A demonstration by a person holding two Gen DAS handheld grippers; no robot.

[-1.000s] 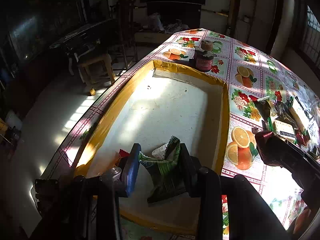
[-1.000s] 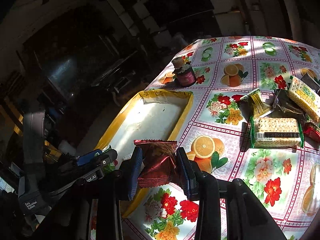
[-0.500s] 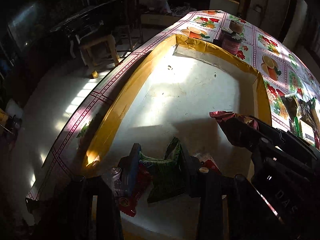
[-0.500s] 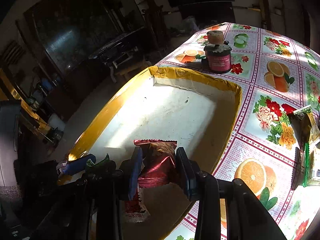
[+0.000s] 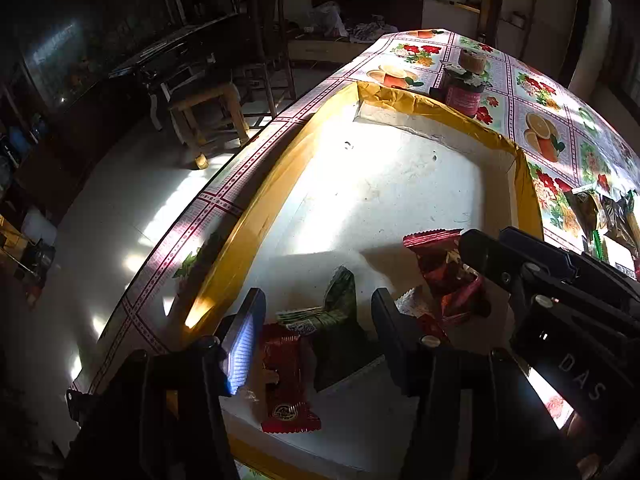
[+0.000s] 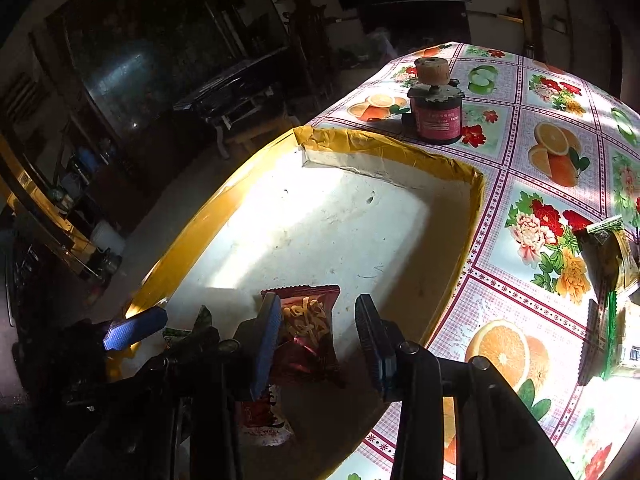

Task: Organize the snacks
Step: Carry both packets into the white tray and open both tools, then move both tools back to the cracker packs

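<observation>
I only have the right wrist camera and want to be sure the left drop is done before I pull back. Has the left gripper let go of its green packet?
Observer: Yes. The left gripper has just been opening. The green packet sits between its jaws in the tray, with neither pad pressing it.
Operator: Anything else lying close to it?
Observer: A red packet lies flat right by the green one, on the blue pad's side. I can't tell if they touch.

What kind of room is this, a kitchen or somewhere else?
Probably a lived-in room of a home, not clearly a kitchen. A table wears a fruit-and-flower tablecloth, a wooden stool stands on the floor, and a yellow-edged tray holds snack packets.
</observation>
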